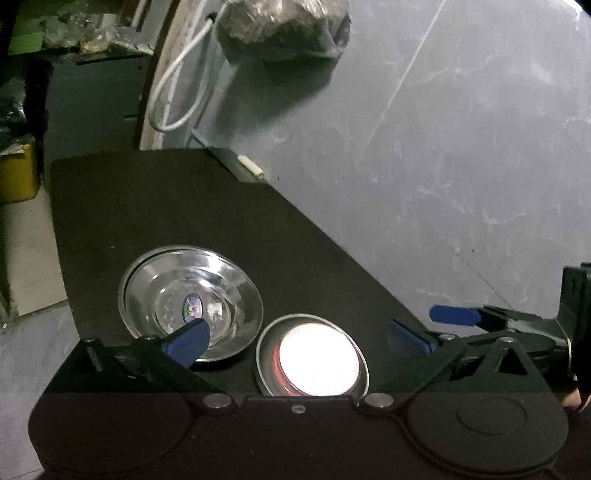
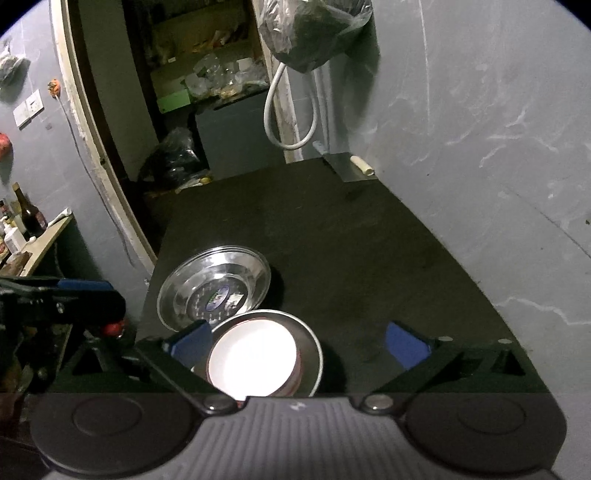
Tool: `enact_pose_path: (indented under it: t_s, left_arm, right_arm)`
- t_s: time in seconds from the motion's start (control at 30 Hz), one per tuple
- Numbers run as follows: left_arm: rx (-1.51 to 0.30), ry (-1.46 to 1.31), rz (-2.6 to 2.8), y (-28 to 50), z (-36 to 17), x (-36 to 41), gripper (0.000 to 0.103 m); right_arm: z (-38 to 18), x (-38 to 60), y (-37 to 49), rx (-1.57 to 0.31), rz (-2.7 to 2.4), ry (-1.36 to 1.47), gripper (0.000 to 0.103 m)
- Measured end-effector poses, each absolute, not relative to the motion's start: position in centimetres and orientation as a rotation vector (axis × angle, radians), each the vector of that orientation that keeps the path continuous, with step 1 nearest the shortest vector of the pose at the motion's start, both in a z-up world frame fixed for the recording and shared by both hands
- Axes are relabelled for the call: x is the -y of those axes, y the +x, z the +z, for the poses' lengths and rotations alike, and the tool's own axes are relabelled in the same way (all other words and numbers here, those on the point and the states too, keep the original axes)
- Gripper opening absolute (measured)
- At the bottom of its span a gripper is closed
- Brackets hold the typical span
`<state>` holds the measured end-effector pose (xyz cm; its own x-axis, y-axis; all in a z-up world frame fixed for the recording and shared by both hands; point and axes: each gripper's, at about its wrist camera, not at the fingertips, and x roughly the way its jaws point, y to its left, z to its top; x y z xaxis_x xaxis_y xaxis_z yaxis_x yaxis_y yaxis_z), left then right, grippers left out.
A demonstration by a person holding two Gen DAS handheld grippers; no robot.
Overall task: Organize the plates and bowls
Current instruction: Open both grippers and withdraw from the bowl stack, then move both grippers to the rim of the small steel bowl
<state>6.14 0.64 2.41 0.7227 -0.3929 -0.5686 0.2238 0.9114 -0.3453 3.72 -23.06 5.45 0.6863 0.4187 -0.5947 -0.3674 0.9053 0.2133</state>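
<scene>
The sticker (image 1: 192,306) inside the steel plate (image 1: 236,291) is too blurred to read.

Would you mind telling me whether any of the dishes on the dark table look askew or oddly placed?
Slightly: the steel bowls look like two nested off-centre, a second rim showing along one side. The white bowl sits squarely in its steel plate. Nothing spilled.

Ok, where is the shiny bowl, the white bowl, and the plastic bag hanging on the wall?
Shiny steel bowl (image 1: 173,295): left wrist view, on its inner wall.
White bowl (image 2: 255,360): right wrist view, on its bright inside.
Plastic bag (image 2: 314,33): right wrist view, on the middle of its bulge.
</scene>
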Motion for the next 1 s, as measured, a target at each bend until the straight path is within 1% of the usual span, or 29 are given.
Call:
enact_pose_path:
  t_s: [0.17, 0.43, 0.57, 1.0]
  left_arm:
    - [-0.652, -0.278, -0.306, 5.7, 2.1, -0.9, 0.102]
    - [-0.678, -0.287, -0.236, 6.1, 1.2, -1.3, 0.102]
    - [-0.714, -0.279, -0.193, 6.5, 0.4, -1.3, 0.102]
    - [-0.940, -0.274, -0.024, 8.1, -2.9, 0.1, 0.102]
  right_arm:
    - [5.7, 23.6, 3.2, -0.667, 0.428, 0.075, 0.103]
    - [5.2, 24.8, 3.7, -0.672, 0.361, 0.068, 0.103]
    - [4.3, 25.5, 5.0, -0.718, 0.336, 0.074, 0.103]
    - [0.4, 26.5, 9.8, -0.935, 0.388, 0.040, 0.103]
